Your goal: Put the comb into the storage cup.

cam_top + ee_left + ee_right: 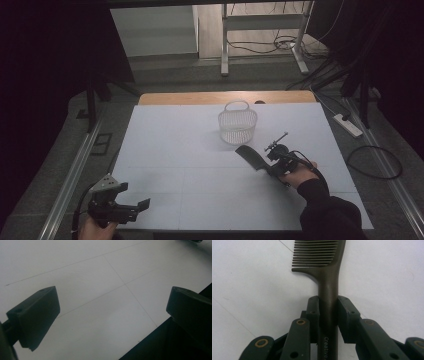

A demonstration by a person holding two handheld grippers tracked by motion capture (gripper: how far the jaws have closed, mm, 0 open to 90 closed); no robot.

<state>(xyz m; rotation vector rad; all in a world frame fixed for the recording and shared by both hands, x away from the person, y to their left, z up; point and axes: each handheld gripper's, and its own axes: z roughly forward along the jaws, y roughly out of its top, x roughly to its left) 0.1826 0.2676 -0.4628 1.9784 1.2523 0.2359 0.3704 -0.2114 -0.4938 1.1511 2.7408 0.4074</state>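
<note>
High view: the right gripper [270, 161] sat right of the tabletop's centre, toward the right edge, with the person's right hand [299, 176] behind it. A dark comb [251, 157] lay flat on the white tabletop [170, 150], its handle end reaching into the gripper and its toothed end pointing toward the far left. A white mesh basket [237, 125] stood upright just beyond the comb, near the middle of the far edge, apart from it. The left gripper [142, 205] rested at the near left corner, well apart from comb and basket, its jaws spread with nothing between them.

Left gripper view: both black pads [37, 315] stood wide apart over bare white tabletop close to the near edge. Open, holding nothing.

Right gripper view: the comb's round handle [327, 312] ran straight up between the two jaws. Both pads [314, 312] pressed against its sides, so the gripper was closed on the handle. The teeth [314, 253] lay beyond the fingertips, pointing to the left of that view. Pale lettering reading "Creative" was visible on the handle between the jaw links. The comb lay against the tabletop.
</note>
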